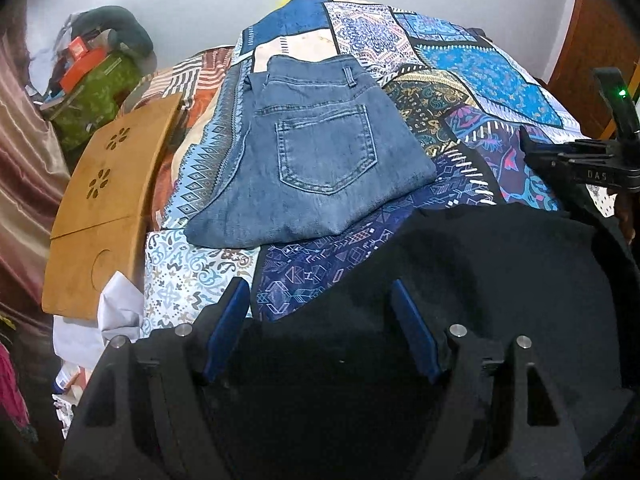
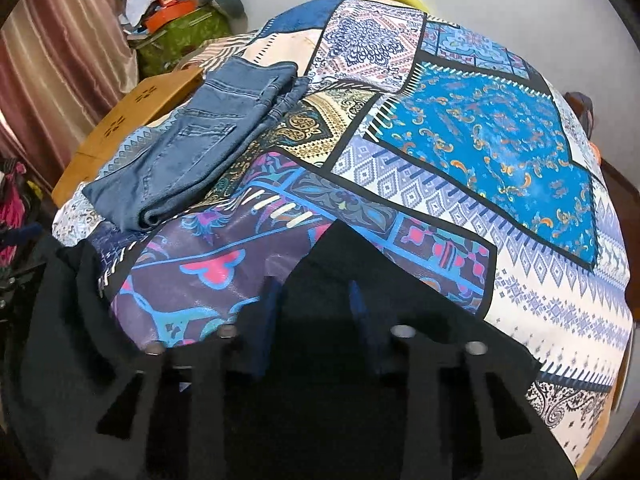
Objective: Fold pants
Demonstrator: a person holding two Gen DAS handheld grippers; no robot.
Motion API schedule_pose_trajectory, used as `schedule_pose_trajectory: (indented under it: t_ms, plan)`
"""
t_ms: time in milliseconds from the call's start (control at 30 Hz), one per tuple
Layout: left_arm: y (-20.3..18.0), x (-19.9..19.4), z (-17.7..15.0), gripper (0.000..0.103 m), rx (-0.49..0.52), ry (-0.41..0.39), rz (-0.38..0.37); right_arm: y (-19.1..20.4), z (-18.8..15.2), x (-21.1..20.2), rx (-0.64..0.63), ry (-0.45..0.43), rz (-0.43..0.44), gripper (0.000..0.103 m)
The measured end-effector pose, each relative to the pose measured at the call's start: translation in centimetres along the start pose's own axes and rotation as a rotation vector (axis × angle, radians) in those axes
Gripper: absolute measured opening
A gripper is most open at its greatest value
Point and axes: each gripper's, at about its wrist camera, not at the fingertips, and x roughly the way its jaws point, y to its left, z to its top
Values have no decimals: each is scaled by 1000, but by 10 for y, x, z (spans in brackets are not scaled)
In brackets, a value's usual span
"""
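Black pants point(image 1: 500, 280) lie on the near part of the bed, dark and nearly featureless. My left gripper point(image 1: 320, 330) hangs over their near edge, blue pads point(image 1: 224, 328) wide apart and open, the cloth beneath them. The right gripper's black frame point(image 1: 576, 164) shows at the right edge. In the right wrist view, a peak of the black pants point(image 2: 332, 256) rises between the fingers of my right gripper point(image 2: 316, 320). Its jaws stand narrow with the cloth filling the gap. A folded pair of blue jeans point(image 1: 316, 160) point(image 2: 188, 152) rests farther back.
A patchwork-print sheet point(image 1: 480, 68) point(image 2: 480, 140) covers the bed. A wooden lap table point(image 1: 108, 200) point(image 2: 140, 108) lies at the left edge. Behind it a cluttered green bag point(image 1: 100, 96) stands by a pink curtain point(image 1: 24, 184). White paper point(image 1: 116, 312) lies by the near left corner.
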Motion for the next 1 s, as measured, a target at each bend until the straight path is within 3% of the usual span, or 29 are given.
schedule_pose_trajectory:
  t_ms: [33, 200, 300, 467, 600, 767, 1000]
  plan:
    - [-2, -1, 0, 73, 2, 1, 7, 2, 0, -3, -9, -4, -11, 8]
    - [-12, -26, -3, 73, 24, -23, 9, 1, -8, -38, -20, -55, -67, 6]
    - [-21, -49, -7, 82, 45, -55, 16, -5, -14, -71, 13, -103, -65, 5]
    - [-38, -78, -14, 88, 66, -90, -1, -21, -40, -141, 73, -201, -100, 5]
    - [-60, -93, -20, 90, 100, -106, -3, -36, -79, -190, 136, -241, -123, 5]
    - [-89, -99, -33, 90, 160, -102, -12, -52, -141, -213, 225, -218, -142, 5]
    - [-115, -91, -42, 90, 205, -65, -13, -70, -221, -189, 353, -116, -141, 8]
